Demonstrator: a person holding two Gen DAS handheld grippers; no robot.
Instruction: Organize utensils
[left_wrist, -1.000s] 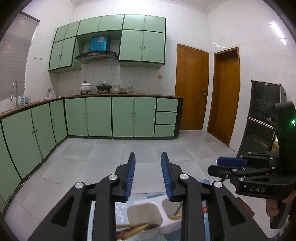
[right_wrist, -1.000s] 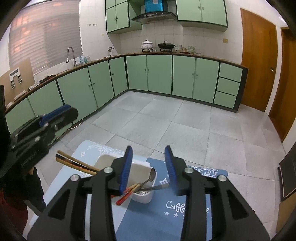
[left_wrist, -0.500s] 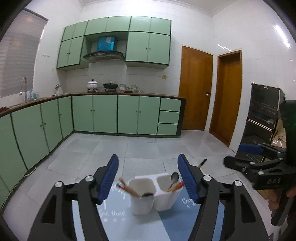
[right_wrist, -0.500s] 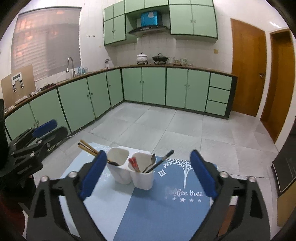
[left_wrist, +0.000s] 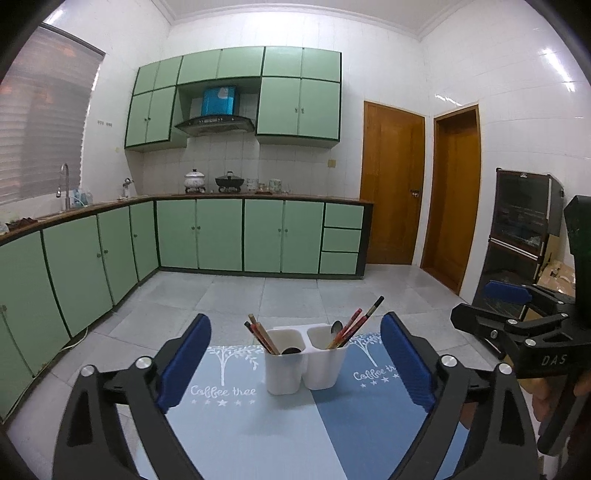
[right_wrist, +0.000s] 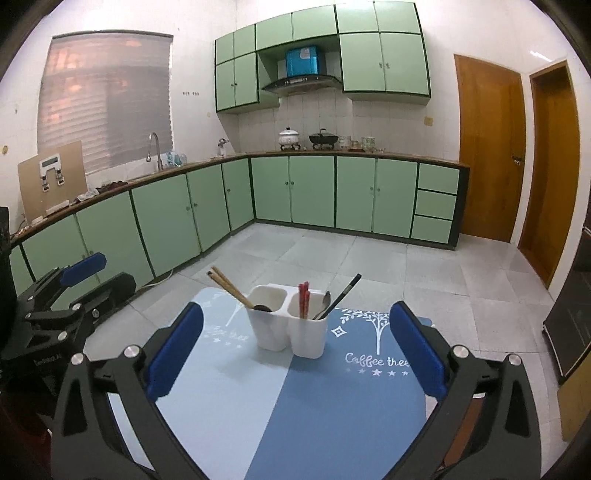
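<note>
On the blue mat (right_wrist: 295, 406) covering the bench, the white holder (right_wrist: 286, 319) is found upright with all utensils stowed, both hand-held grippers, left (left_wrist: 295, 365) and right (right_wrist: 295, 347), spread empty; sorting is judged complete, only withdrawal being called for.

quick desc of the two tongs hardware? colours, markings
Both tongs, left and right, share one build: black angular frames, silver bolt heads, blue ribbed pads lining the fingers. White "DAS" lettering marks the right unit's side; the left's side carries small white text, unreadable.
</note>
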